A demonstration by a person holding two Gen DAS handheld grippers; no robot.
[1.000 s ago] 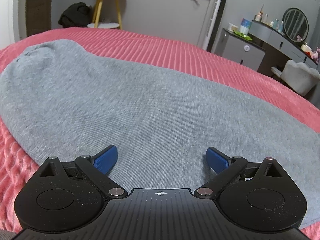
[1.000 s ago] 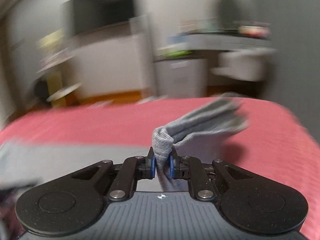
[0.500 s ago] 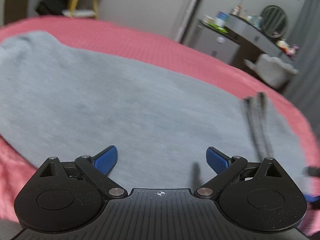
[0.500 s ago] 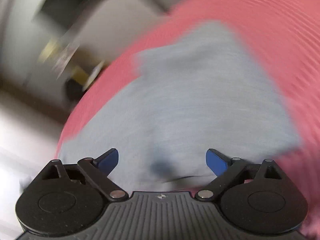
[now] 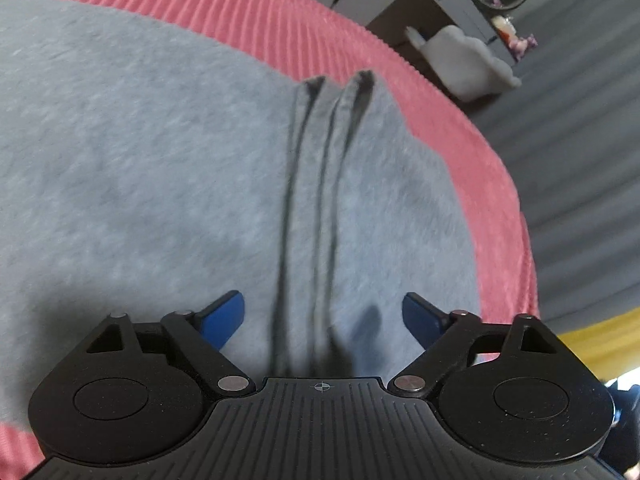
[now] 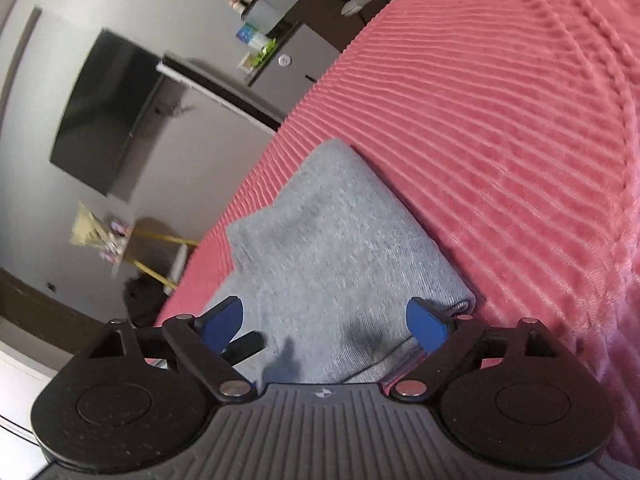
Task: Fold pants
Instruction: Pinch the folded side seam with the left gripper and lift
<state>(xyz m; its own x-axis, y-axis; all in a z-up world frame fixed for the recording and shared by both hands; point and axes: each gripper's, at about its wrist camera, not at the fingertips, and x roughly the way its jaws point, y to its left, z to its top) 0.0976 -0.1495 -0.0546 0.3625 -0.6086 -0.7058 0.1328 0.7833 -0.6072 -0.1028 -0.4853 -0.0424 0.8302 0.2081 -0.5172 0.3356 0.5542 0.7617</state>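
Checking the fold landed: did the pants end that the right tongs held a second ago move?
Yes. The gray pants end dropped from above the pink bedspread to lie flat; the right tongs have opened.

Both wrist cameras are looking down close over the grey pants (image 5: 168, 168) (image 6: 340, 248), sharing the pink bedspread (image 5: 328, 36) (image 6: 500, 140).

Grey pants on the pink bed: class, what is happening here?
A person with a gripper in each hand is folding grey pants on a pink bedspread. The right gripper has just opened its jaws and holds nothing. The left gripper, its jaws open but just narrowed, hovers over the stacked folded edges.
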